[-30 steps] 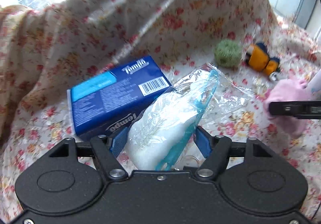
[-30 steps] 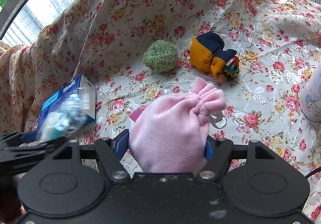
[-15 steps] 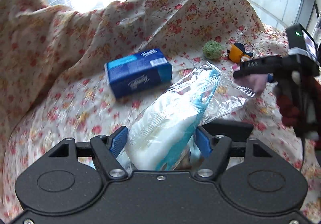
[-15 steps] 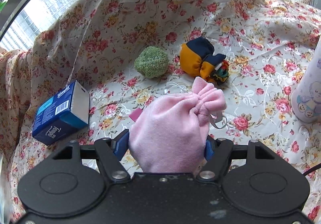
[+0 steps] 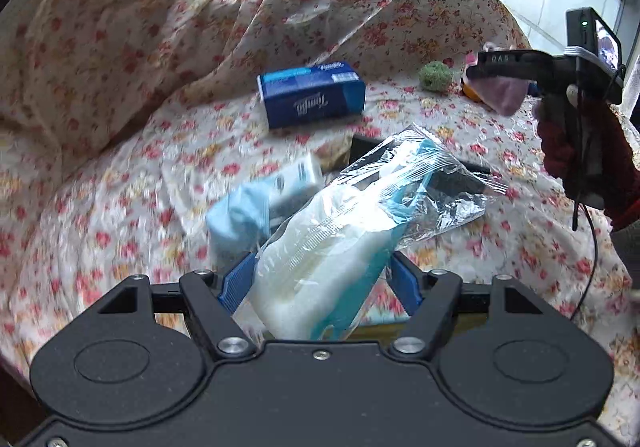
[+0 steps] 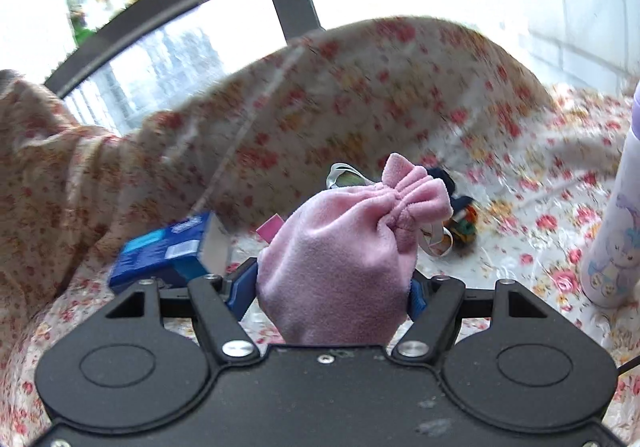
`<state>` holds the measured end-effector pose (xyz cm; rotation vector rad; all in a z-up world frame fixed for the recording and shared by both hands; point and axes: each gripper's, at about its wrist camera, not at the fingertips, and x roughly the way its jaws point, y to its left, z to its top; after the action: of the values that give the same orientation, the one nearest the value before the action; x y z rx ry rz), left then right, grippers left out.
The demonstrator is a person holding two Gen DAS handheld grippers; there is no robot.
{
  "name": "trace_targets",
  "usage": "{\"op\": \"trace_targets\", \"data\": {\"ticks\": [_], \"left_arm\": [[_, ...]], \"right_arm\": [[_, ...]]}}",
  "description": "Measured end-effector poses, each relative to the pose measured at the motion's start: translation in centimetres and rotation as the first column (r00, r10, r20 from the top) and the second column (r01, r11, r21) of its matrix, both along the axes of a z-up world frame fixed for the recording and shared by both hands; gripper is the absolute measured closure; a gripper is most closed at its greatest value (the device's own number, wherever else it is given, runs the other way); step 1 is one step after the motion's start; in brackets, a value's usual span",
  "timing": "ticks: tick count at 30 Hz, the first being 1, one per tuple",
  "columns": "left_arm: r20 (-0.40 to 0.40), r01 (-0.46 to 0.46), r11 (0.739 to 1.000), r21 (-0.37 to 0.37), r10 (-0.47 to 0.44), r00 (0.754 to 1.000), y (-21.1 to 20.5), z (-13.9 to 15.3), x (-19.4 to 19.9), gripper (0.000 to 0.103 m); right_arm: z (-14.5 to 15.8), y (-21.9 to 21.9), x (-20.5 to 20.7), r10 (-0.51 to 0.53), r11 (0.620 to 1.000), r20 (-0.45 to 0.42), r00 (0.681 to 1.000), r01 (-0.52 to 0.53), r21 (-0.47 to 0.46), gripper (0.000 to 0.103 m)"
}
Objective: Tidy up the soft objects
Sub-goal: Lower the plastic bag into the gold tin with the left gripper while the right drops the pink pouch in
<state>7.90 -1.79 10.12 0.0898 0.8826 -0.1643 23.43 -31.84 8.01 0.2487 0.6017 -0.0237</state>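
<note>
Only readable brand is "Tempo", printed upside down on the blue tissue pack at the far side (barcode on top, digits too small). Right gripper shows "DA5", I think.

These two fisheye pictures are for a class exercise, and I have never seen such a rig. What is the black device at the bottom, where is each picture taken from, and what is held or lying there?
No robot: a person holds a two-finger gripper in each hand, each with a camera looking along its fingers. In the left view, the left gripper is shut on a clear plastic packet with white and teal contents. In the right view, the right gripper is shut on a pink drawstring pouch. On the floral cloth lie a blue tissue pack, a green fuzzy ball and an orange and navy toy.
</note>
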Motion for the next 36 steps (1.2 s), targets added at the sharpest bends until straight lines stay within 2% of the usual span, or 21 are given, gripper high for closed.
{"op": "trace_targets", "data": {"ticks": [4, 7, 12, 17, 23, 30, 36], "left_arm": [[-0.024, -0.022, 0.999, -0.034, 0.021, 0.999, 0.8, -1.3, -2.1, 0.036], [-0.033, -0.039, 0.999, -0.029, 0.039, 0.999, 1.3, -2.3, -3.4, 0.036], [-0.054, -0.050, 0.998, -0.038, 0.048, 0.997, 2.3, -3.5, -4.7, 0.036], [-0.068, -0.044, 0.998, -0.043, 0.041, 0.997, 2.7, -4.1, -5.3, 0.036], [-0.088, -0.026, 0.999, -0.036, 0.023, 0.996, 2.3, -4.8, -5.3, 0.036], [-0.129, 0.009, 0.999, -0.053, -0.016, 0.991, 1.2, -5.7, -5.1, 0.035], [-0.146, 0.028, 0.998, -0.056, -0.036, 0.989, 1.0, -6.0, -5.2, 0.035]], "right_arm": [[0.5, 1.4, -3.4, 0.032, 0.999, 0.092, 0.995, -0.033, 0.008, 0.033], [0.6, 2.4, -7.2, 0.052, 0.997, 0.134, 0.990, -0.058, 0.047, 0.033], [0.1, 4.5, -14.6, 0.078, 0.997, 0.169, 0.982, -0.079, -0.004, 0.033], [-1.4, 6.1, -20.8, 0.089, 0.995, 0.062, 0.994, -0.092, 0.043, 0.033], [-1.5, 8.3, -26.2, 0.149, 0.989, -0.066, 0.987, -0.148, 0.028, 0.033], [-1.2, 9.6, -28.7, 0.239, 0.969, -0.193, 0.952, -0.246, -0.015, 0.032], [-1.2, 10.2, -29.5, 0.267, 0.959, -0.244, 0.932, -0.283, -0.032, 0.032]]}}
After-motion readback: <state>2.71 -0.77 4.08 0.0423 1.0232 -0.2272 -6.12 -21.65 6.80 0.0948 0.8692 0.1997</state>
